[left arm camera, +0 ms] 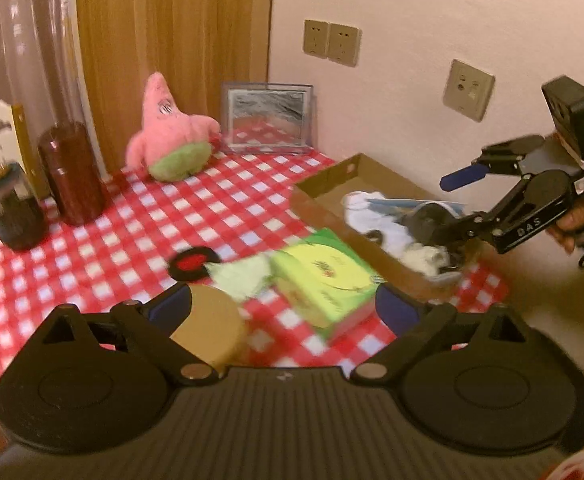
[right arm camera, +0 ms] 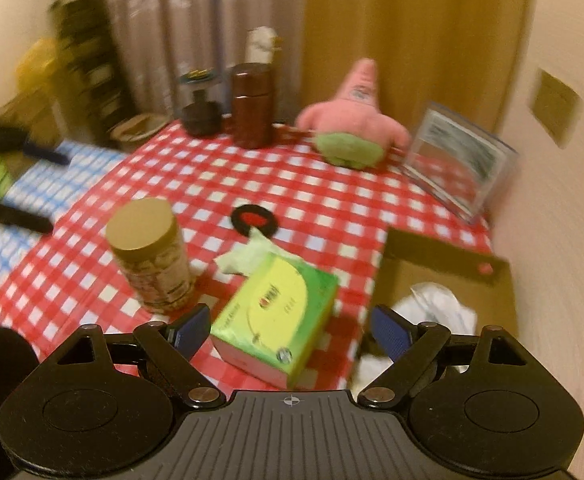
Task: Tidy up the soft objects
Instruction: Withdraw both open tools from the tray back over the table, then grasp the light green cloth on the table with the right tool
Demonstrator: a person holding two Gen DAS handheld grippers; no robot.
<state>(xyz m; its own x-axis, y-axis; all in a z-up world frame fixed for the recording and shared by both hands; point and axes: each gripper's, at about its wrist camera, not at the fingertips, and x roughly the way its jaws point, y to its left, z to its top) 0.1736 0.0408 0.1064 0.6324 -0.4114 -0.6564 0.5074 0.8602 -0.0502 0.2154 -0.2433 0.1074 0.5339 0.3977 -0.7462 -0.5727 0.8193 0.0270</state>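
- Red-and-white checked cloth covers the desk (left arm camera: 139, 216), which sits in a corner between an orange curtain and a pale wall with sockets.
- Left wrist view: the left hand-held gripper (left arm camera: 283, 306) has its blue-padded fingers spread wide, holding nothing, above a beige-lidded jar (left arm camera: 207, 320) and a green tissue box (left arm camera: 324, 280).
- A pink star plush (left arm camera: 171, 136) sits upright at the far edge of the desk, next to a clear picture frame (left arm camera: 269, 118), well apart from the cardboard box (left arm camera: 332, 184).
- White and grey soft items (left arm camera: 388, 224) lie inside that cardboard box on the right.
- The right hand-held gripper (left arm camera: 444, 208) reaches into the box from the right; one blue finger points up and away from the other, so it looks spread, though blur hides the lower tip.
- Right wrist view: the right hand-held gripper (right arm camera: 292, 330) shows fingers wide apart and empty, with the tissue box (right arm camera: 277, 312) between them.
- A white soft item (right arm camera: 440, 304) rests in the cardboard box (right arm camera: 444, 256) at the right.
- The plush (right arm camera: 354, 120) sits far back, near a brown cylindrical container (right arm camera: 251, 106).
- A round black-and-red coaster (right arm camera: 253, 219) lies mid-desk, touching the tissue that sticks out of the box.
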